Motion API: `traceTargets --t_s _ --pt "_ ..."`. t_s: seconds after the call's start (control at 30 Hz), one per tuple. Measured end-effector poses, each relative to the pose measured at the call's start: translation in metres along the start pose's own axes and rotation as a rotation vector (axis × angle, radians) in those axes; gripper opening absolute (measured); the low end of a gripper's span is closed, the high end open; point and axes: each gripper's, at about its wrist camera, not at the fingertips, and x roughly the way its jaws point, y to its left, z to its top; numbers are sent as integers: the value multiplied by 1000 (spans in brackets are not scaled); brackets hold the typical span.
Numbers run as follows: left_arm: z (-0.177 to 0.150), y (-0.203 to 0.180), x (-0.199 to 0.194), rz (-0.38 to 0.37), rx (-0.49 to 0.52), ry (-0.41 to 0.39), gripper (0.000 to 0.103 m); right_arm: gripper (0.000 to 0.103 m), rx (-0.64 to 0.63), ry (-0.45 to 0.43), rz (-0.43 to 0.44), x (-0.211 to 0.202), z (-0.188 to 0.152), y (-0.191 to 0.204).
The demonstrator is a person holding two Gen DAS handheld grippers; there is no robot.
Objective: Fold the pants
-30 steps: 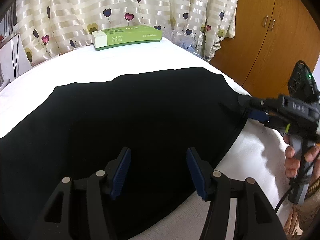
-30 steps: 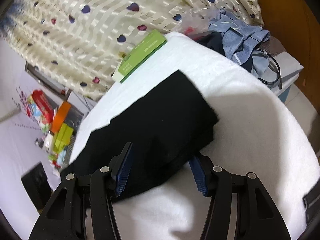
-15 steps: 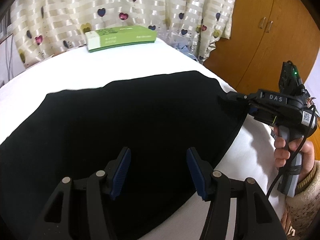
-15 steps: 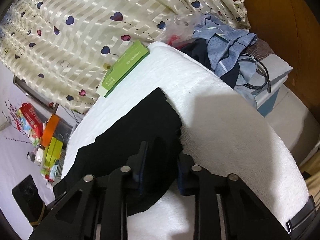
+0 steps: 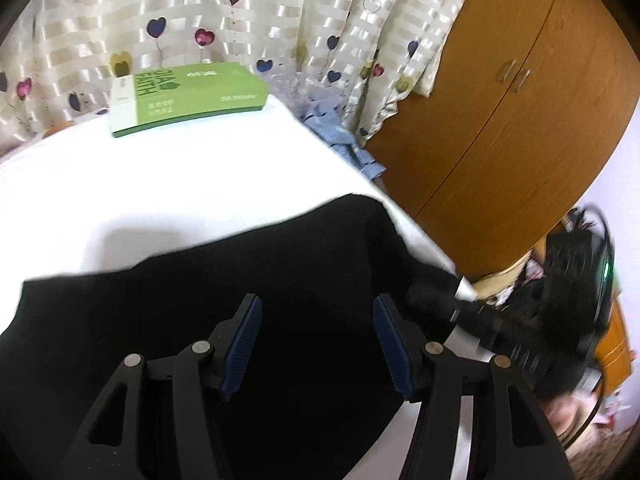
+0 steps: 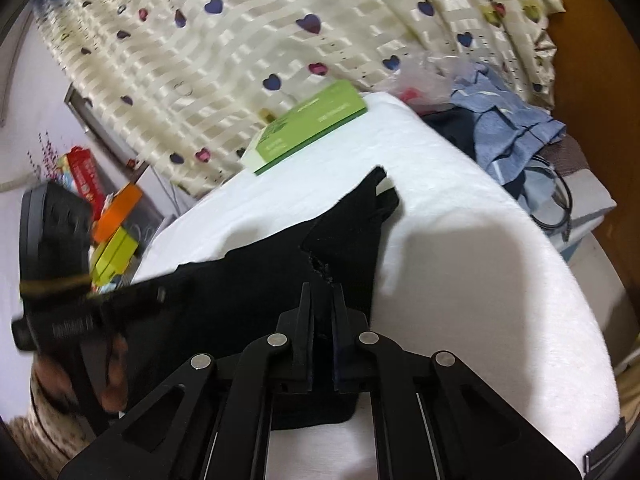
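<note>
Black pants (image 5: 280,280) lie spread on the white bed cover (image 5: 200,184). My left gripper (image 5: 316,308) hovers over them, open, with nothing pinched between its blue pads. At the pants' right edge my right gripper (image 6: 322,292) has its jaws closing on a bunched fold of the black fabric (image 6: 344,232). The fold is raised off the cover and the pads press on it. From the left wrist, the right gripper (image 5: 432,296) appears as a dark blur at that edge. A hand on the left gripper's handle (image 6: 52,320) shows blurred in the right wrist view.
A green and white box (image 5: 188,96) lies at the far edge of the bed by the heart-print curtain (image 5: 280,20). A wooden wardrobe (image 5: 520,100) stands to the right. Blue clothes and cables (image 6: 512,136) are piled beside the bed.
The right gripper's jaws closed from wide apart onto the pants' edge and raised it. The left gripper swung right and a little up over the pants, still open.
</note>
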Motion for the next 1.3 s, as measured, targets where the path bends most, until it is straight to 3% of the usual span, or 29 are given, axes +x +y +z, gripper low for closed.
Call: traceTargets --t_s 0.4,1.03,1.07,1.3 --pt "27 5 26 -166 -71 65 68 6 -160 47 35 14 -12 29" --pt "26 27 45 -113 -164 116 67 6 -302 110 126 18 -29 58" --pt "26 29 45 -110 -166 116 65 6 -301 111 134 17 -29 59" --pt "23 37 41 -49 -181 110 11 6 -307 112 144 15 -32 68"
